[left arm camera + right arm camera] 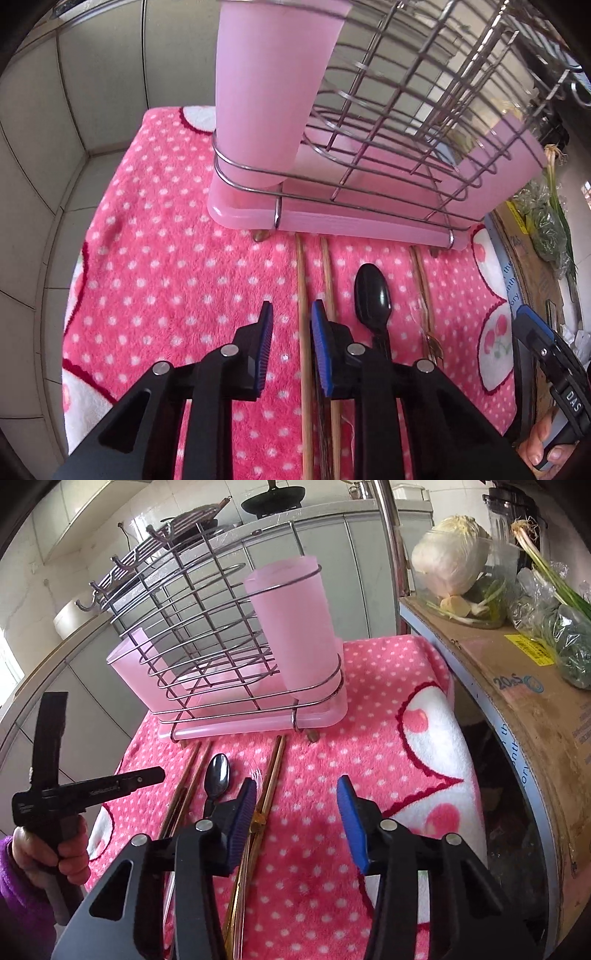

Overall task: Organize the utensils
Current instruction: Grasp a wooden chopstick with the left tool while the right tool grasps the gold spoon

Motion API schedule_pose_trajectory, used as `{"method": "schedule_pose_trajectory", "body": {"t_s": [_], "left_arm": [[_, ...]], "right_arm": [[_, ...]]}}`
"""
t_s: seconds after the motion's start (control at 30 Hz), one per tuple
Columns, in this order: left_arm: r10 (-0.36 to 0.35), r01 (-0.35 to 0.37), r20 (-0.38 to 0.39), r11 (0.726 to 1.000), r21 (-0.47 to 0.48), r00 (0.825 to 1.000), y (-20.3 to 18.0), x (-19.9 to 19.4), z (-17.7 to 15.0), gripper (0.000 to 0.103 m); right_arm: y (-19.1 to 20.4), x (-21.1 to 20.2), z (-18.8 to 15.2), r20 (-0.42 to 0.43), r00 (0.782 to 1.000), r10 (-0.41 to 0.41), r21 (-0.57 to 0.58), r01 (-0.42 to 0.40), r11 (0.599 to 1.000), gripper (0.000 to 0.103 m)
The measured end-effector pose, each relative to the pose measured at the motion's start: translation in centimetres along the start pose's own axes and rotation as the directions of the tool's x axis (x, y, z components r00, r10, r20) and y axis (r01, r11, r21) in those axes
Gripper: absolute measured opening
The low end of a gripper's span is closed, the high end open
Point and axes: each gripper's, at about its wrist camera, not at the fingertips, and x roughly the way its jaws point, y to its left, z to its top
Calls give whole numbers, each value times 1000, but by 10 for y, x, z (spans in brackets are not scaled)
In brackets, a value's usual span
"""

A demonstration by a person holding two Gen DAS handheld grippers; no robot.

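Pink dotted cloth (166, 258) before wire rack (388, 122) with pink cups: left gripper (291, 350) part-open astride a chopstick (301, 295), seemingly ungripped; right gripper (295, 819) half-open, empty beside gold chopsticks (271, 775); spoon (373, 291) between; next, closing and lifting cupward.
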Motion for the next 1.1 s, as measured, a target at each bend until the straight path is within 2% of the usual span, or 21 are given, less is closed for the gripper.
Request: {"method": "schedule_pose_trajectory", "body": {"t_s": [0.1,0.23,0.27,0.33,0.47,0.57,0.7,0.93,1.0,1.1], "left_arm": [[-10,9,-42,1000,-20,999,1,18,6,14],[-3,3,-58,1000,-1,998,-6,32,9,13],[6,-6,-59,1000,8,998,-8,35,9,9],[6,-5,-54,1000,17,999,-13,36,7,6],[-8,8,-33,1000,6,999,-9,24,-2,6],[-25,25,-18,1000,-12,1000,2,11,-7,6],[-42,41,-16,999,-15,999,13,-2,-19,6],[-51,50,-35,998,-26,998,27,1,-24,6],[-55,53,-41,998,-33,998,31,1,-26,6],[-63,61,-48,997,-42,997,33,4,-26,6]], "right_arm": [[-4,5,0,-22,1000,15,11,-15,1000,41],[-9,11,-1,-58,996,60,41,-58,997,39],[-9,13,-1,-71,995,73,49,-69,996,39],[-7,16,-2,-90,992,92,52,-87,995,38],[9,21,-8,-126,986,106,10,-106,994,38],[22,30,-16,-164,981,104,-26,-109,994,38],[34,47,-20,-206,977,61,-52,-74,996,38],[44,68,-19,-236,972,20,-94,-43,995,38],[43,70,-20,-233,972,19,-92,-41,995,25],[36,65,-20,-223,974,42,-61,-57,996,25]]}}
